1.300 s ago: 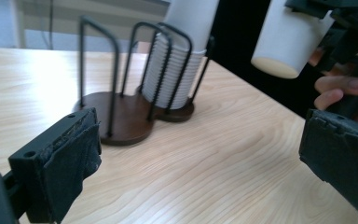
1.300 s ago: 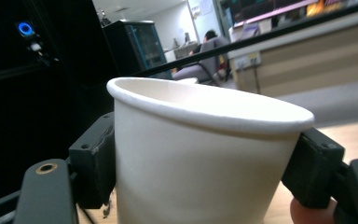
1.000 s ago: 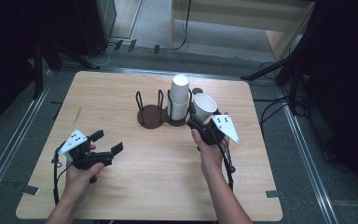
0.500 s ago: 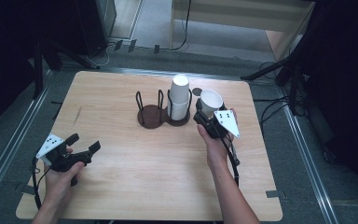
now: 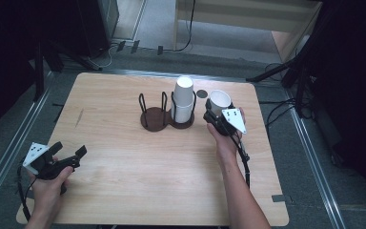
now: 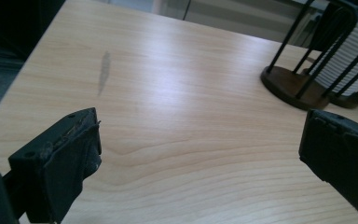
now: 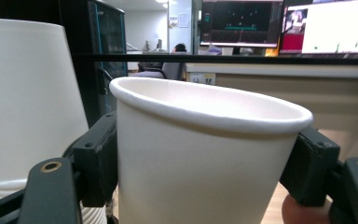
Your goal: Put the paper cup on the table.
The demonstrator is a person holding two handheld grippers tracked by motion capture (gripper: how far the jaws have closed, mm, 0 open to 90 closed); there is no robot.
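Left gripper (image 5: 71,155): has drawn back to the table's (image 5: 124,171) near left corner since half a second ago; jaws spread wide, nothing between them
Right gripper (image 5: 214,113): clamped on a white paper cup (image 5: 219,101), right of the wire cup holder (image 5: 167,112)
Stack: inverted paper cups (image 5: 183,98) in the holder's right bay
Right gripper view: cup rim (image 7: 209,100) between both jaws; monitor text too blurred to read

Dim room; overhead glare on table (image 6: 168,93).

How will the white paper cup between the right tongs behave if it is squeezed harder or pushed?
The paper cup looks thin-walled and empty, so it is probably light and would likely dent under a harder squeeze from the right tongs. Narrower toward its base, it may tip easily if pushed.
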